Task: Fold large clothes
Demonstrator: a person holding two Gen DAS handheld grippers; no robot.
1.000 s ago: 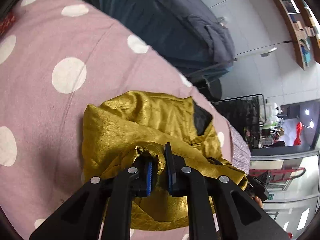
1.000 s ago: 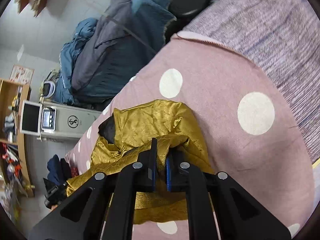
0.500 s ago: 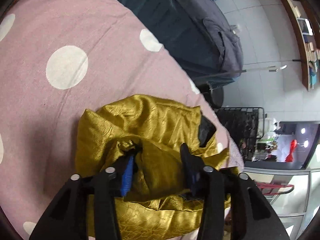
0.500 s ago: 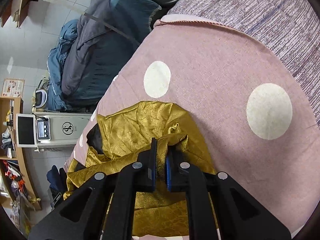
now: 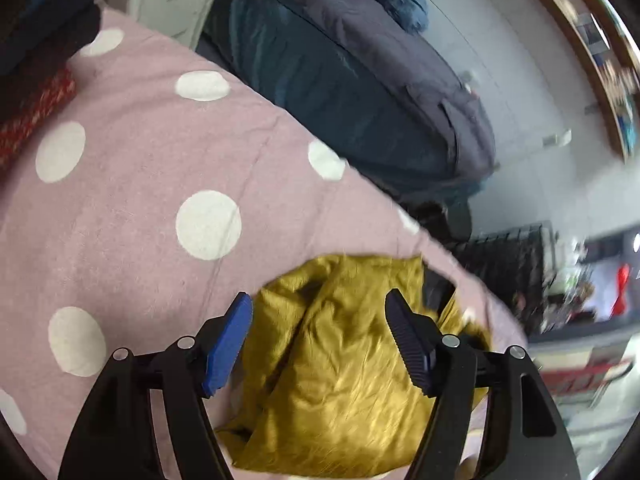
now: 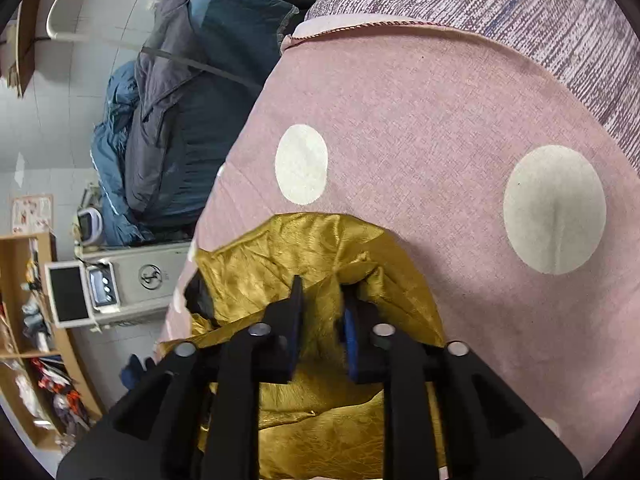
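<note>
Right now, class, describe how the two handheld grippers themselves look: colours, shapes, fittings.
Both the left gripper and the right gripper are matte black, with angular linkage arms joined by round silver pivot bolts. Each finger ends in a blue pad, ribbed on its gripping face. No cables, markings or sleeves show.

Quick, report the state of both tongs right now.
Left tongs: opening wide, off the crumpled gold satin garment.
Right tongs: opening, gold fabric between the pads, not clamped.
</note>
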